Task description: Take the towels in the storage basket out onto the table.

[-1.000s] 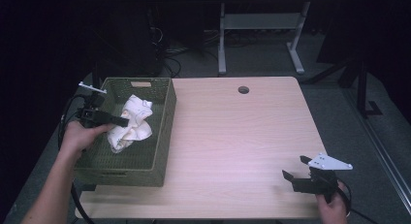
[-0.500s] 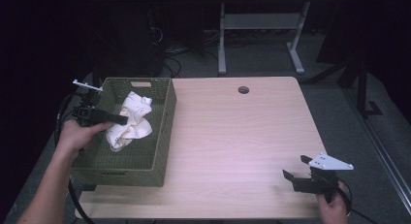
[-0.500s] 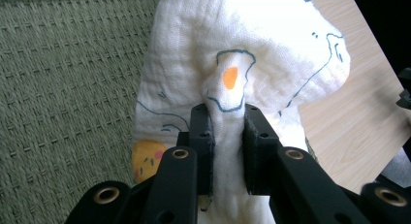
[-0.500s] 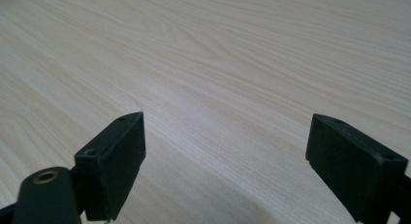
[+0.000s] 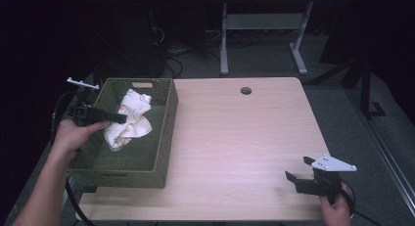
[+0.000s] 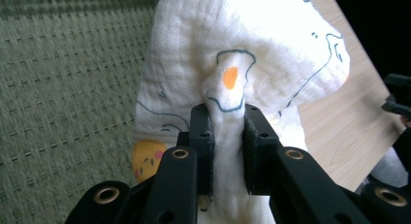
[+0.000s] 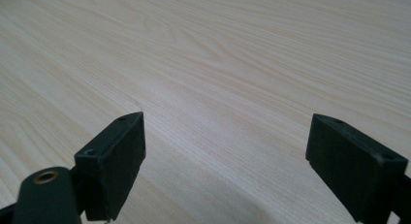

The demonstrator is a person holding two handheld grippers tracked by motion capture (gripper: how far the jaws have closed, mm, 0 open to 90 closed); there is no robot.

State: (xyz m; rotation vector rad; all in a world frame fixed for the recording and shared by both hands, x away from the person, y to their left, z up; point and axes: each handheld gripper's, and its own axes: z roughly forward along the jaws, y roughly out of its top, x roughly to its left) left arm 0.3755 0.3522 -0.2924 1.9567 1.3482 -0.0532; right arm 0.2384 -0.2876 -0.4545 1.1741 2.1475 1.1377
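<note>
Over the green basket [image 5: 147, 165] at the table's [image 5: 235, 138] left, our left gripper [image 5: 120, 119] pinches the white cloth [image 5: 129, 121]; its own view reveals blue and orange print [image 6: 231, 76]. We have raised the cloth since before. At right, our right gripper [image 5: 298, 169] hovers, jaws wide apart.

No readable text, label, brand or number anywhere; the cloth [image 6: 252, 54] pinched between the left gripper's [image 6: 228, 136] jaws bears only drawn outlines and orange blobs
</note>
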